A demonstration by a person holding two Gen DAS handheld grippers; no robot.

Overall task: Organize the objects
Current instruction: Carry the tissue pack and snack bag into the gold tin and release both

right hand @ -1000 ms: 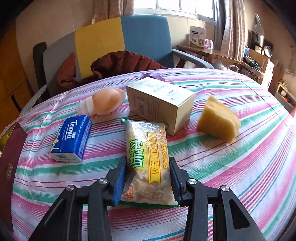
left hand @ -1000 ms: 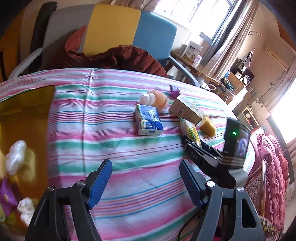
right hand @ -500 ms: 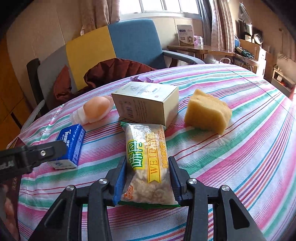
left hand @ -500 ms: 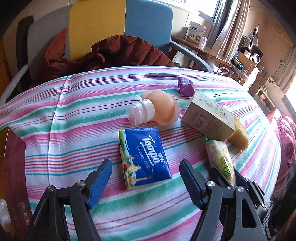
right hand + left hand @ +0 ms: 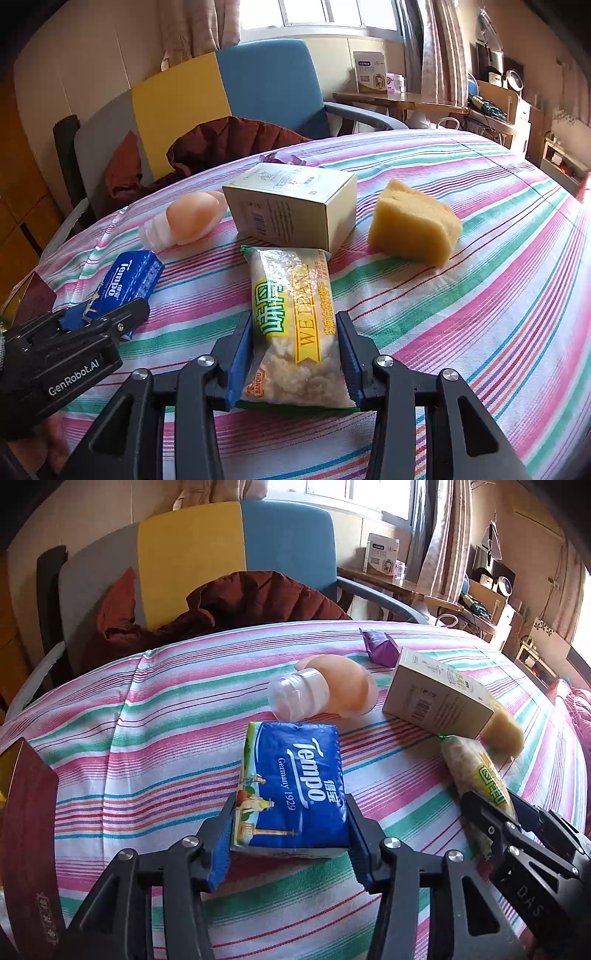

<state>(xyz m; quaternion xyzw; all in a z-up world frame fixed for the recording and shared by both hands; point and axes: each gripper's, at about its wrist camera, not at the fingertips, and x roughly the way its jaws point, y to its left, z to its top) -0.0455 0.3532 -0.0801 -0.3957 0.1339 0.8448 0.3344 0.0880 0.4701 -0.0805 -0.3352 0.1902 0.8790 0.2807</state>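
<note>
Item 1: left gripper (image 5: 290, 834). Jaws closing around the near end of the blue Tempo tissue pack (image 5: 291, 786); blue pads flush against both long sides, pack flat on the striped desk (image 5: 166, 738). Pressing contact appears made.

Item 2: right gripper (image 5: 293, 360). Clamped at a narrow opening on the lower part of the Weidan snack packet (image 5: 291, 317), which lies lengthwise on the desk, far end just short of the cream carton (image 5: 295, 206).

Item 3: remaining loose goods. Peach roll-on bottle (image 5: 328, 694) on its side, just beyond the tissue pack. Yellow sponge (image 5: 413, 225) right of the carton. Purple wrapper (image 5: 380, 648) behind the carton.

Item 4: dark red box (image 5: 29, 830) at the left desk edge; probable destination, interior not visible.

Risks, as judged:
- Tissue pack soft and gripped only at its near end; likely to sag or pivot downward on lifting, possibly slipping from the pads.
- Snack packet slick film over crumbly contents; firm squeeze liable to crush contents, light squeeze liable to let the film slide.
- Far end of the packet close to the carton; forward drag could nudge the carton.
- Both grippers close together; simultaneous lifts toward the same side could cross or collide.
- Roll-on bottle round; any knock could set it rolling.
</note>
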